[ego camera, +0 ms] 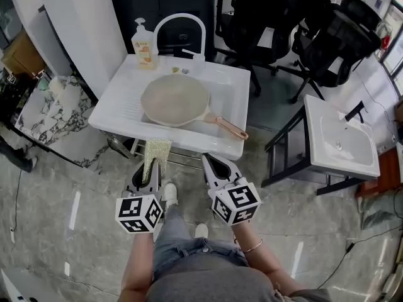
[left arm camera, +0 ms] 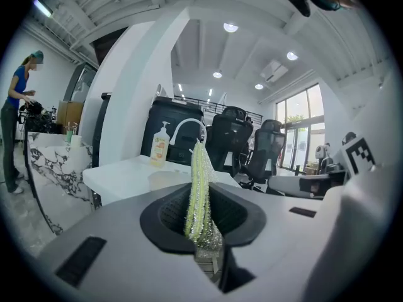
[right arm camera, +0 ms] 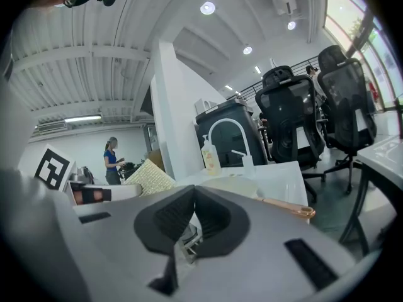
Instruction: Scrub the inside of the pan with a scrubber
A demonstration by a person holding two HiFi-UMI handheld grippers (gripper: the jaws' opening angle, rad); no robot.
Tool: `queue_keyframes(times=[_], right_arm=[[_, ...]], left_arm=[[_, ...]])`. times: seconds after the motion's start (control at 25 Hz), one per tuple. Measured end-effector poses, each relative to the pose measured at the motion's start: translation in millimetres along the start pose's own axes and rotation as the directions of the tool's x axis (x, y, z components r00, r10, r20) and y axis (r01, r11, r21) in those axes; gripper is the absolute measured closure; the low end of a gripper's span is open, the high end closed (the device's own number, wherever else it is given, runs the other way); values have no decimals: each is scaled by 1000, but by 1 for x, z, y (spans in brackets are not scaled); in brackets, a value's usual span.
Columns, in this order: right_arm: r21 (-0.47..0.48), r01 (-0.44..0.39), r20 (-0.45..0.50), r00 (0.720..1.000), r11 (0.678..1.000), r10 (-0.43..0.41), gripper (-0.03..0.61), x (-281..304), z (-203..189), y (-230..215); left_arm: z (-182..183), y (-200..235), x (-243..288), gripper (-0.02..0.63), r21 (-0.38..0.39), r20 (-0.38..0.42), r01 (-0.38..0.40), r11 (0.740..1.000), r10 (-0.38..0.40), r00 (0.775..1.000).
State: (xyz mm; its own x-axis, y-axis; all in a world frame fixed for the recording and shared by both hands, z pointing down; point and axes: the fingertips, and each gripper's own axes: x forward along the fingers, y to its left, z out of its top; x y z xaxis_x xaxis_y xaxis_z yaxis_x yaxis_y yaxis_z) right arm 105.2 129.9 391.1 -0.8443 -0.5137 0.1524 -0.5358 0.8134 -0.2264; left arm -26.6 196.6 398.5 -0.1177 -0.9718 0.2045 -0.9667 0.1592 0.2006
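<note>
Left tool (ego camera: 151, 167): clamped on the scrubber (ego camera: 157, 153), which stands upright between its jaws.
Right tool (ego camera: 215, 166): jaws together, nothing in them.
Pan (ego camera: 174, 99): lying in the sink (ego camera: 113, 115), ahead of both tools, handle (ego camera: 228, 128) toward the right tool.
Doing it well: probably steady the handle, then press the scrubber flat inside.
Around: soap bottle (ego camera: 144, 44) and faucet (ego camera: 181, 22) stand behind the pan; nothing blocks the way.

**Pan (ego camera: 175, 98) in the sink, scrubber (ego camera: 157, 153) clamped**

The round beige pan sits upright in the white sink (ego camera: 116, 106), its copper-coloured handle pointing front-right. The yellow-green mesh scrubber stands on edge, pinched between the left gripper's (ego camera: 152, 170) jaws, near the sink's front edge.
</note>
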Motion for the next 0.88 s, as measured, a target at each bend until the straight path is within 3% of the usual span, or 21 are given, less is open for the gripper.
queue_keyframes(times=[0.4, 0.88], right_arm=[[25, 119, -9, 993, 993, -119, 568, 95, 14, -52], [66, 304, -28, 953, 951, -302, 568, 195, 35, -100]], left_arm=[[23, 52, 115, 546, -2, -36, 98, 995, -98, 994], [57, 95, 240, 546, 21, -109, 266, 964, -262, 959]])
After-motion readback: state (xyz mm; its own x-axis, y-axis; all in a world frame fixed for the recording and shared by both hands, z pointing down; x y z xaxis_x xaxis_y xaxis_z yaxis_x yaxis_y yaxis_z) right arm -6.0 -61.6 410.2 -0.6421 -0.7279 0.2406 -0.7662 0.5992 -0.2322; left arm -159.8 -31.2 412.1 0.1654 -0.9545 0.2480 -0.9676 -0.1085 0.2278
